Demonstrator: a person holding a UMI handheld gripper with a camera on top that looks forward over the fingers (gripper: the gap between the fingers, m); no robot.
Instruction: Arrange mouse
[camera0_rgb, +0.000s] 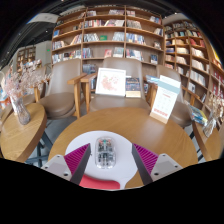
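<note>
A clear, see-through mouse (105, 152) lies on a white round mouse pad (92, 168) with a red band at its near edge, on a round wooden table (140, 124). It lies between my two fingers with a gap on each side. My gripper (109, 160) is open, its magenta pads (73, 158) spread wide at either side of the mouse and touching nothing.
A white standing sign card (164, 98) is on the table to the right beyond the mouse. A second wooden table (20, 135) is at the left. Wooden chairs (85, 90) and a display board stand behind, and tall bookshelves (110, 35) fill the back.
</note>
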